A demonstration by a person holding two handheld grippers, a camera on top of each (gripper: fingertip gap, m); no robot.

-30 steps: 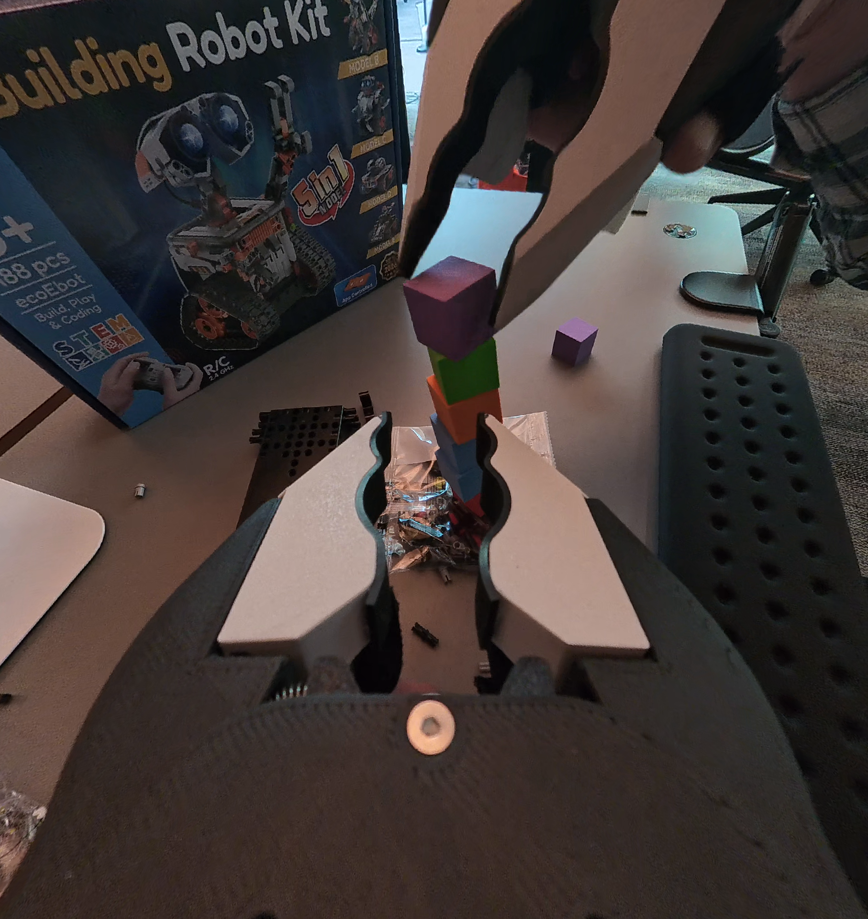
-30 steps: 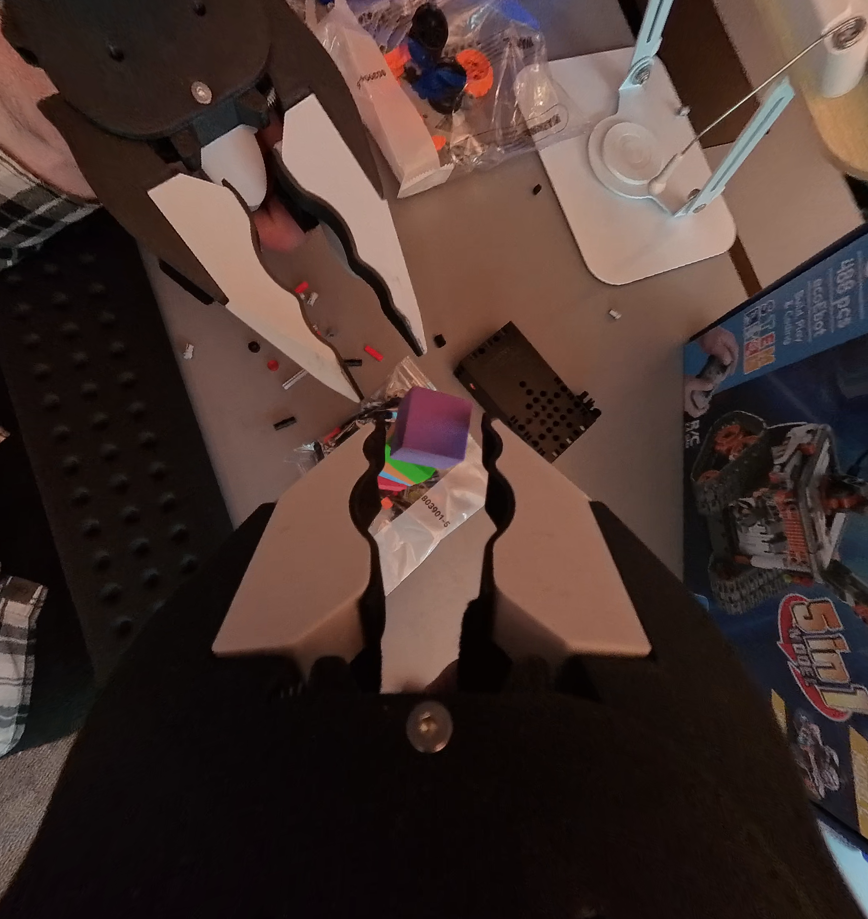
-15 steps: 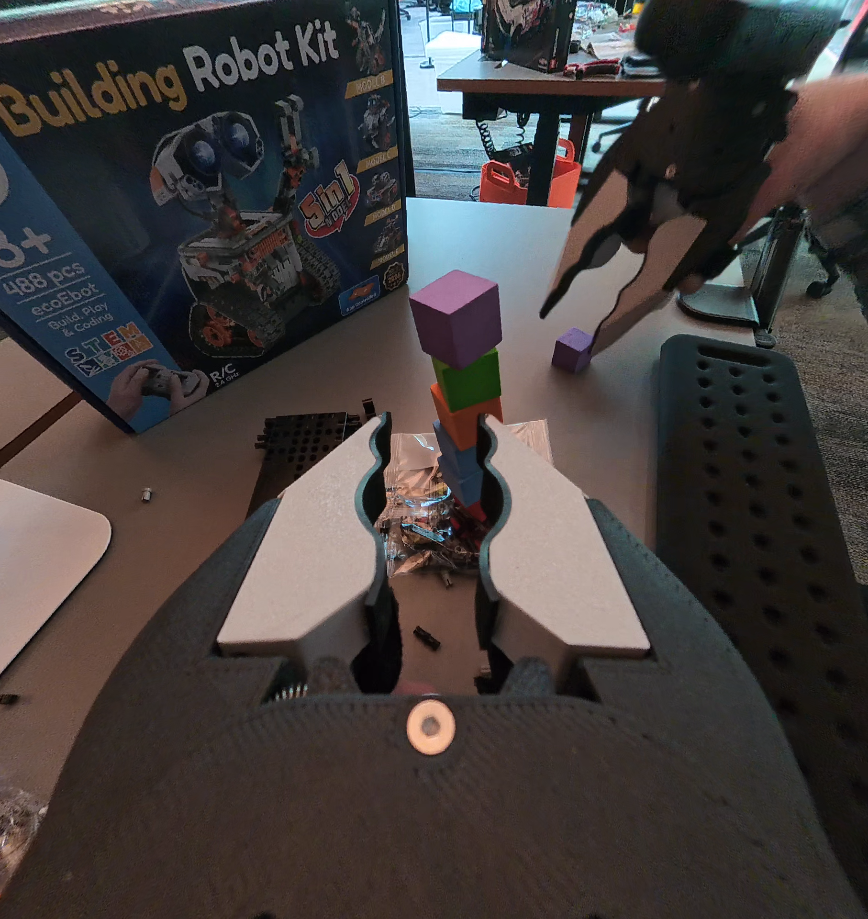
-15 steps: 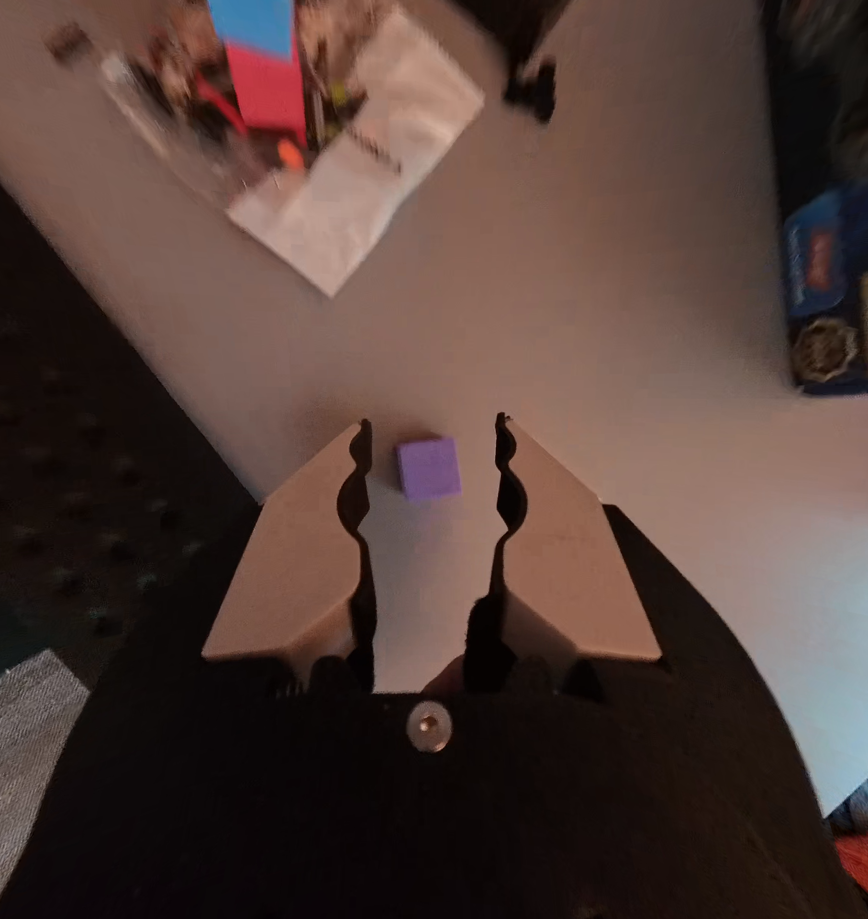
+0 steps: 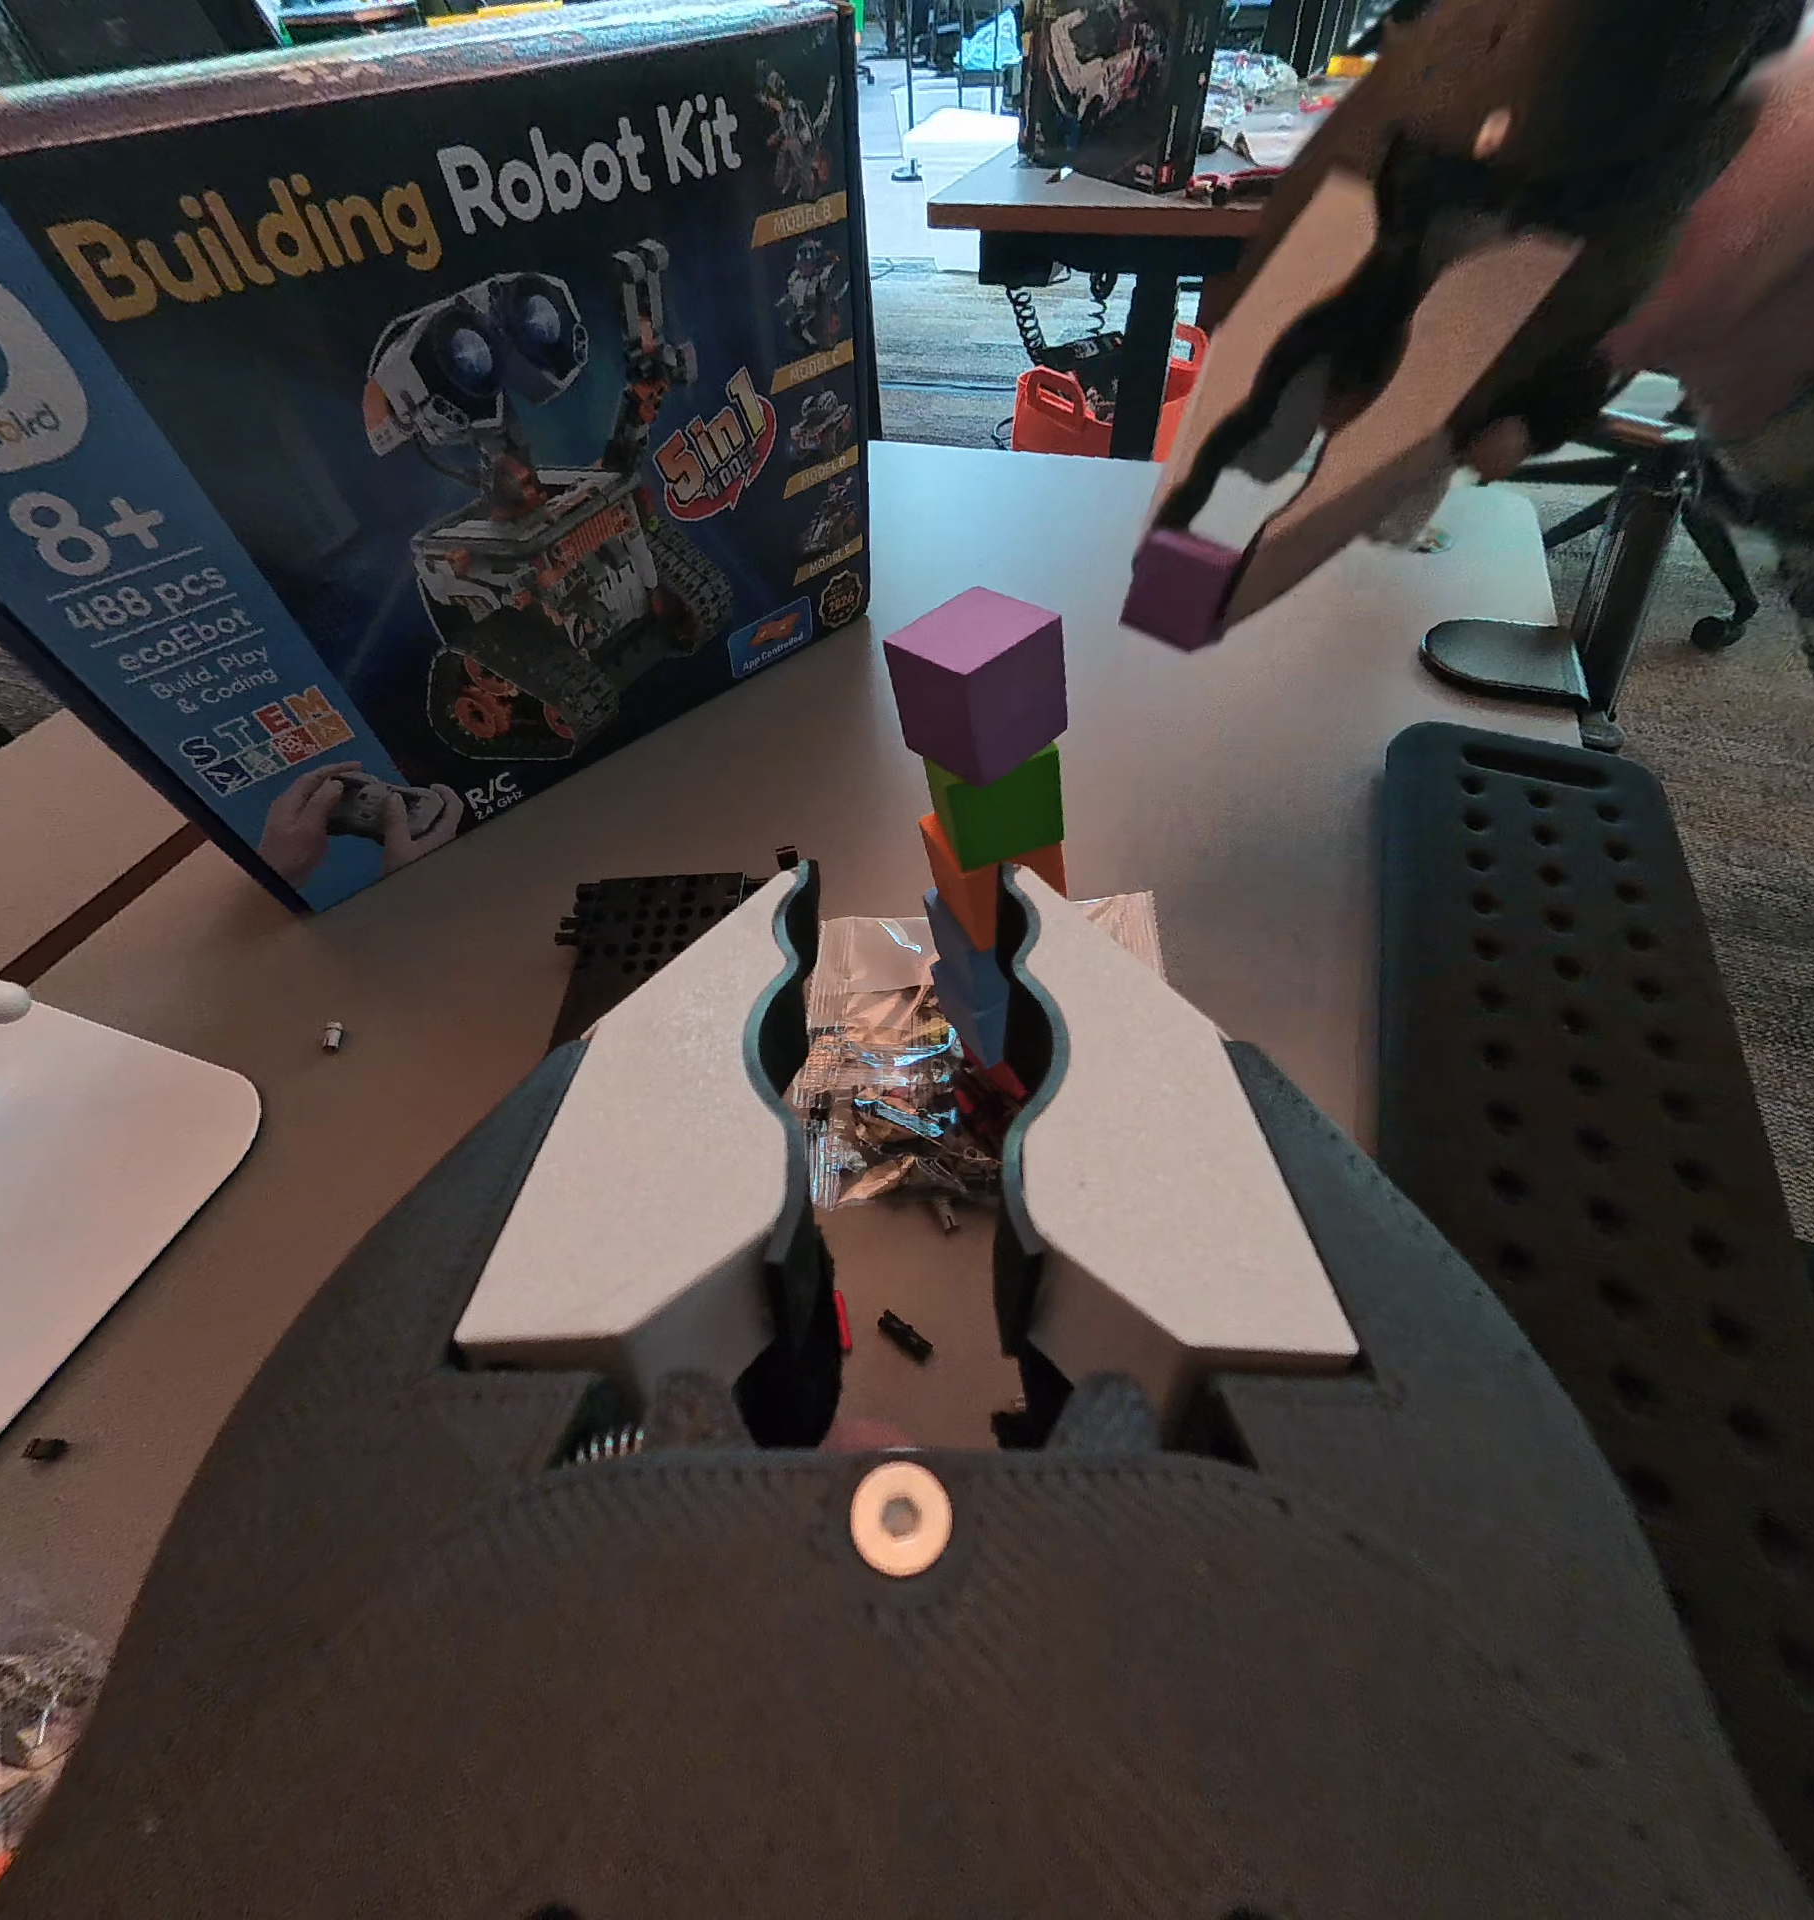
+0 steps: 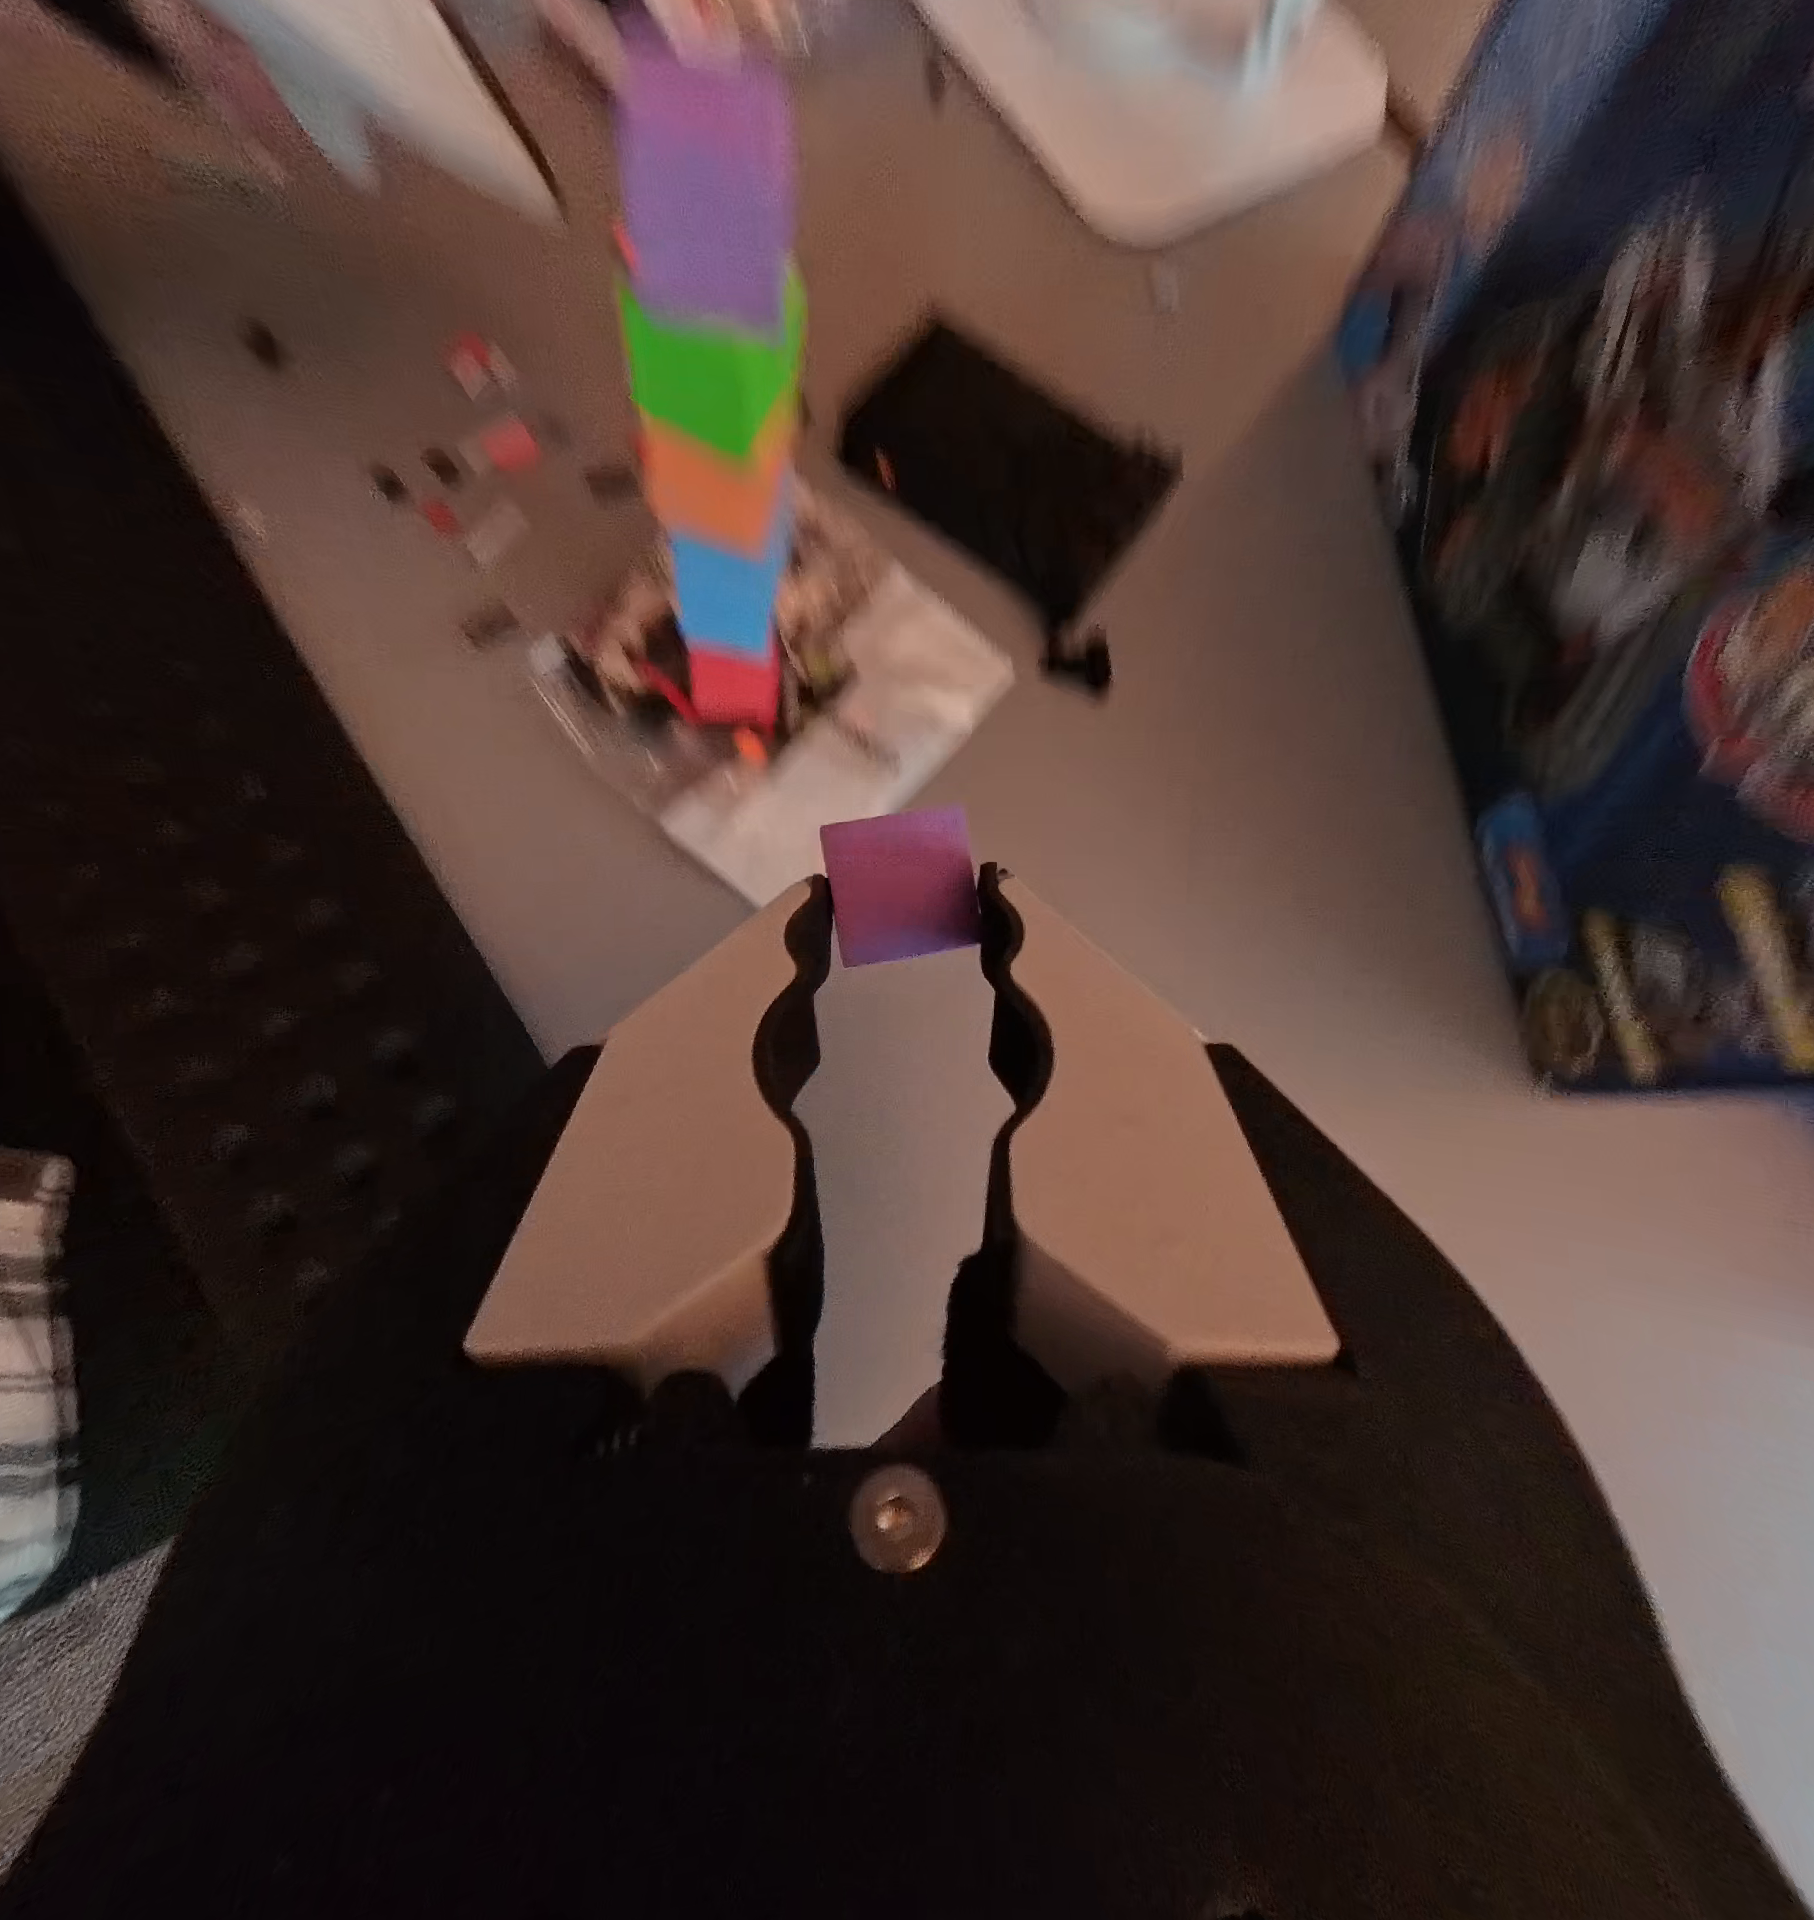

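Observation:
A tower of coloured cubes (image 5: 991, 800) stands on a clear bag of small parts (image 5: 882, 1091): red at the bottom, then blue, orange, green, and a purple cube (image 5: 976, 681) on top. It also shows blurred in the right wrist view (image 6: 716, 416). My left gripper (image 5: 908, 894) is open, its fingertips either side of the tower's lower cubes, not gripping. My right gripper (image 6: 903, 894) is shut on a small purple cube (image 6: 901, 885). In the left wrist view it (image 5: 1209, 561) holds that cube (image 5: 1181, 587) in the air to the right of the tower top.
A large blue robot kit box (image 5: 394, 436) stands at the back left. A black perforated plate (image 5: 654, 920) lies by the bag. A white stand base (image 5: 72, 1174) is at the left. A black perforated chair back (image 5: 1609, 1143) lies along the table's right edge. Small loose parts (image 5: 903, 1335) dot the table. Across from one pair of fingers to the other is roughly 15 cm.
My right gripper left the tower top, went down to the small purple cube on the table, shut on it and lifted it toward the tower. My left gripper stayed put.

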